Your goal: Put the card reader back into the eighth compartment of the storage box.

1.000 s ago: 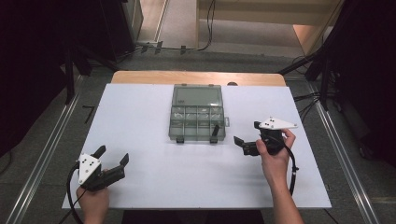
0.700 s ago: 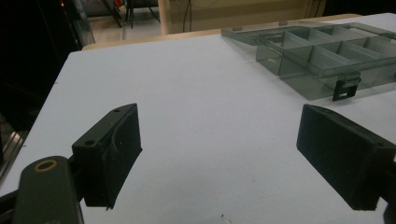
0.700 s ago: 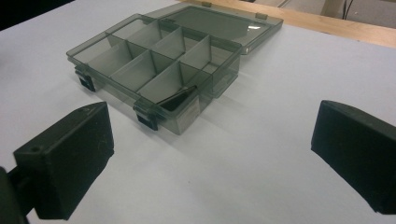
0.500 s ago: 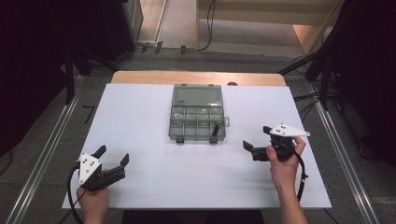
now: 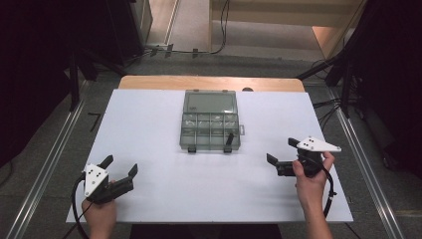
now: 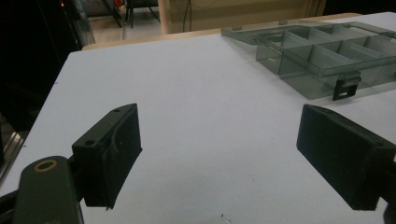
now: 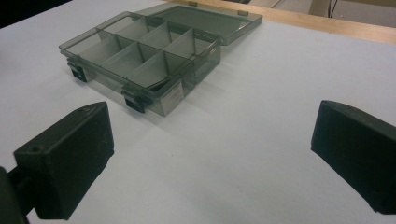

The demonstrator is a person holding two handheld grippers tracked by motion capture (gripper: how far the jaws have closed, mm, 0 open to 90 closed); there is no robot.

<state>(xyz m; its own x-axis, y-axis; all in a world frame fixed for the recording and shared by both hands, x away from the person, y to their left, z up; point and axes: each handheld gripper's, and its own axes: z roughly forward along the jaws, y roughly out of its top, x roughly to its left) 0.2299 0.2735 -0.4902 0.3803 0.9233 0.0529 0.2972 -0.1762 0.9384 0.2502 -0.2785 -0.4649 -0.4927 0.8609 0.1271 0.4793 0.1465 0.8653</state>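
A clear compartment box is lying open on the white desk, its small side label too blurred to read. The left hand-held gripper and right hand-held gripper are hovering with jaws apart, gripping nothing.

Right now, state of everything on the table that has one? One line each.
compartment box: lid open, laid flat behind it; compartments look empty
front latches: undone
left hand-held gripper: open, nothing held
right hand-held gripper: open, nothing held

Smoky grey clear box, white table, black jaws.
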